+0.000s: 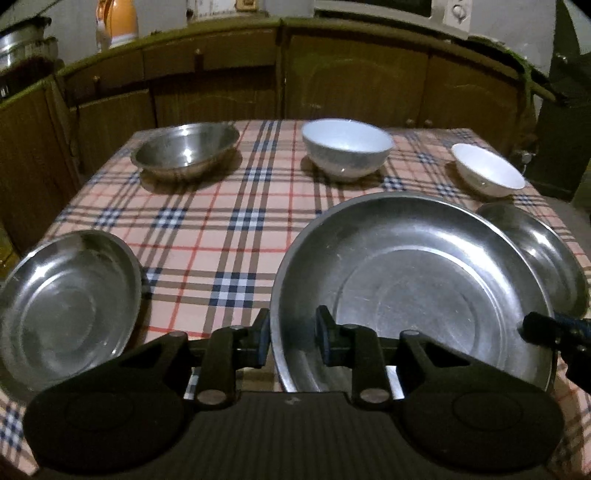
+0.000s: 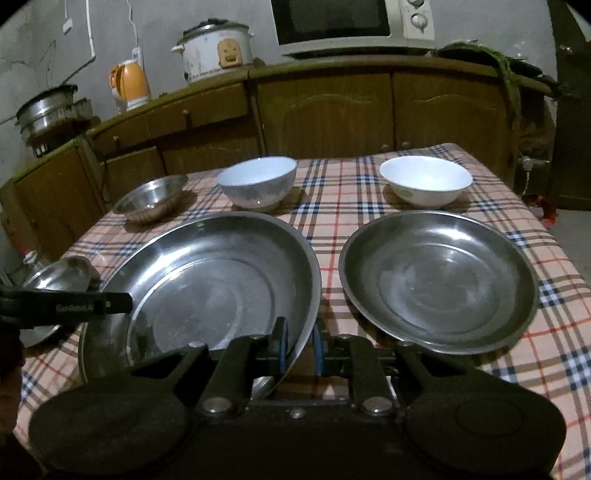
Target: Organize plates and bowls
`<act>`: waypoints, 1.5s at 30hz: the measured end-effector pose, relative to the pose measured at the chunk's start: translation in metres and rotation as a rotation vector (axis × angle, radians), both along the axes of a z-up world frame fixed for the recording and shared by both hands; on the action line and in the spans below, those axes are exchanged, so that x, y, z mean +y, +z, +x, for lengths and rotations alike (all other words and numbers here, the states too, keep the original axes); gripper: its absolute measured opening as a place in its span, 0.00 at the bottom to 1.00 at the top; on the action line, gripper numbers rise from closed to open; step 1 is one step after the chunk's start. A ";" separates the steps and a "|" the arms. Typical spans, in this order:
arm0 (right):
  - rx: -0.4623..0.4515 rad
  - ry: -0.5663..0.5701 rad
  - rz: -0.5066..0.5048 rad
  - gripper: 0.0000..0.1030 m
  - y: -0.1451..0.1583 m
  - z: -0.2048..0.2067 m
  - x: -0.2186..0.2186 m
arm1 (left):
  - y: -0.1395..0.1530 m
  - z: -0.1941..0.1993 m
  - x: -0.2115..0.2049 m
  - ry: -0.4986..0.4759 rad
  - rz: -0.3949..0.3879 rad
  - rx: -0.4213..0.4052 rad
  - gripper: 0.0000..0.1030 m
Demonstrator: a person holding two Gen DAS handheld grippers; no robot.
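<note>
A large steel plate [image 1: 413, 291] [image 2: 207, 280] sits at the near middle of the checked tablecloth. My left gripper [image 1: 293, 339] straddles its left rim, one finger outside, one inside. My right gripper [image 2: 299, 349] is shut on its right rim. A smaller steel plate [image 1: 62, 310] [image 2: 55, 284] lies to the left, another [image 1: 543, 254] [image 2: 439, 280] to the right. At the back stand a steel bowl [image 1: 184, 151] [image 2: 151, 197], a grey-white bowl [image 1: 347, 149] [image 2: 256, 182] and a white bowl [image 1: 487, 170] [image 2: 424, 181].
The checked tablecloth [image 1: 221, 236] [image 2: 332, 192] covers the table. Brown cabinets [image 2: 325, 110] run behind it, with a rice cooker [image 2: 216, 48], an orange kettle [image 2: 131, 83], steel pots [image 2: 48, 110] and a microwave [image 2: 351, 22] on top.
</note>
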State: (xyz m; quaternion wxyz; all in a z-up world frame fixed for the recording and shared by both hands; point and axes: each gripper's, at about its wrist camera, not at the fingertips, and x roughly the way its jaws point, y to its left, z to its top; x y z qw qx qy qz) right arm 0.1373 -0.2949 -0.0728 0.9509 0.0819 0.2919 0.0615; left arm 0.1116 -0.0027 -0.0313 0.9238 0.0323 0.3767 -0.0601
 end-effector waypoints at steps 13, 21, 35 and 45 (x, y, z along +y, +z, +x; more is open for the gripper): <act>-0.078 -0.016 0.012 0.19 0.018 -0.046 -0.005 | 0.024 -0.041 -0.003 0.005 -0.002 -0.080 0.25; -0.092 -0.028 0.017 0.19 0.018 -0.058 -0.009 | 0.023 -0.050 -0.004 0.003 -0.004 -0.088 0.25; -0.077 -0.048 0.044 0.19 0.005 -0.054 -0.016 | 0.008 -0.050 -0.010 0.000 0.008 -0.071 0.26; -0.065 -0.029 0.041 0.19 -0.005 -0.038 -0.009 | -0.001 -0.042 -0.007 0.031 0.027 -0.056 0.25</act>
